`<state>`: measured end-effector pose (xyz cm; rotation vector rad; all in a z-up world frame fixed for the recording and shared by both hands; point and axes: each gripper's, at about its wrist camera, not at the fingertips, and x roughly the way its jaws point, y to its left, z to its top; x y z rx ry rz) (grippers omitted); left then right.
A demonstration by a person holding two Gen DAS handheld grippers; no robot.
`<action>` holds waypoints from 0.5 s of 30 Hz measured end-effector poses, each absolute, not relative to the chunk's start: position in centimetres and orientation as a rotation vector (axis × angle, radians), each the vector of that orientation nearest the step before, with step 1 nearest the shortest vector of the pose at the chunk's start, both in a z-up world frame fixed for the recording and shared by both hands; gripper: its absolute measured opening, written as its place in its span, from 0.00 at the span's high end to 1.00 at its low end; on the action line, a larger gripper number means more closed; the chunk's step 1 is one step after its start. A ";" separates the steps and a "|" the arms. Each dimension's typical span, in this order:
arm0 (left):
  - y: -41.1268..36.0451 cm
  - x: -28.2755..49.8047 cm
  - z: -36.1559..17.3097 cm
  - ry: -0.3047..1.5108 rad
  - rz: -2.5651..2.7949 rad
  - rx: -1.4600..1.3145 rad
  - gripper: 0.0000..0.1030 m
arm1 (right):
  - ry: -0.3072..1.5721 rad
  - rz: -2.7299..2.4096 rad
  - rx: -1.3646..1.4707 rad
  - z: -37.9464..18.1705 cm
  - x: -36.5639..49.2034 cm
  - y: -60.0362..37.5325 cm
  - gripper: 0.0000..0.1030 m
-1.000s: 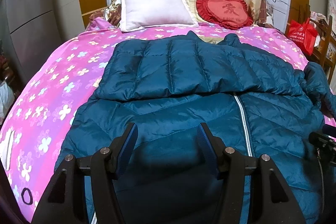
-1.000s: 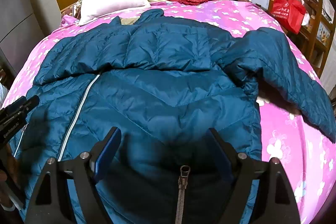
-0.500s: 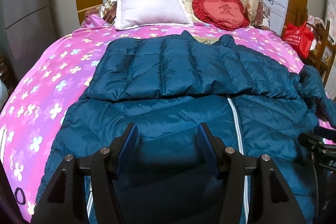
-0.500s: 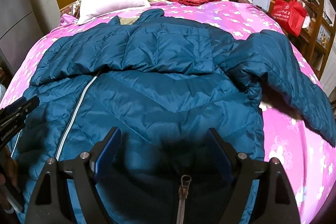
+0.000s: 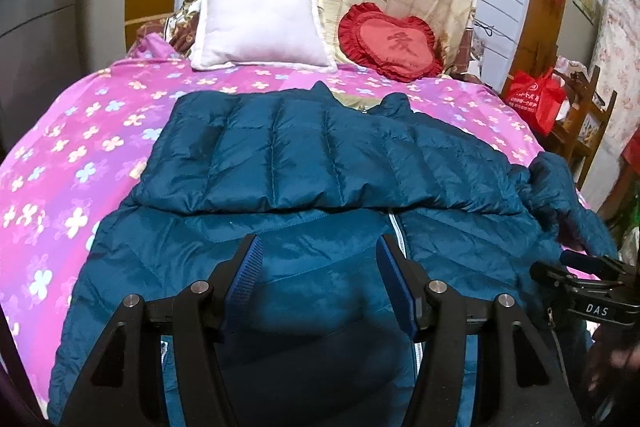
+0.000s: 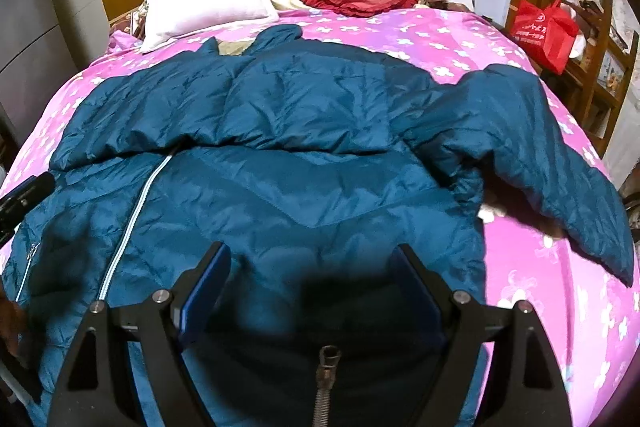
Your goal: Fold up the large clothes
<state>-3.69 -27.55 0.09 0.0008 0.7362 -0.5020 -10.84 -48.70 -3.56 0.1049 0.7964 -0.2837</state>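
1. teal quilted nylon: down jacket (image 5: 304, 163) spread over the middle of the bed (image 5: 80, 155), one sleeve folded across the chest, the other sleeve (image 6: 540, 155) trailing toward 3 o'clock.
2. handling, judged: light, puffy, slippery; best pinched at hem or cuff.
3. left tongs (image 5: 318, 283) and right tongs (image 6: 312, 287): wide, holding nothing, above the hem.
4. white pillow (image 5: 258, 23) and red heart cushion (image 5: 390, 45) at 12 o'clock, well clear.

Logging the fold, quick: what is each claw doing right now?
Left claw: open, holding nothing, over the blue jacket.
Right claw: open, holding nothing, over the jacket.
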 end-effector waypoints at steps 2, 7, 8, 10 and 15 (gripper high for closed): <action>-27.6 -3.4 -0.2 0.759 -0.499 -0.007 0.61 | 0.793 -0.292 0.103 -3.3 -11.0 -49.1 0.17; -27.6 -3.0 -0.9 0.783 -0.485 -0.011 0.61 | 0.783 -0.319 0.096 -2.7 -11.2 -50.5 0.17; -27.5 -3.0 -0.9 0.781 -0.483 -0.008 0.61 | 0.778 -0.323 0.101 -2.4 -11.3 -50.9 0.17; -27.5 -2.9 -0.9 0.782 -0.484 -0.009 0.61 | 0.769 -0.334 0.110 -2.0 -11.5 -51.8 0.17; -27.6 -2.6 -1.3 0.808 -0.494 -0.021 0.61 | 0.749 -0.378 0.117 -1.0 -12.2 -53.9 0.17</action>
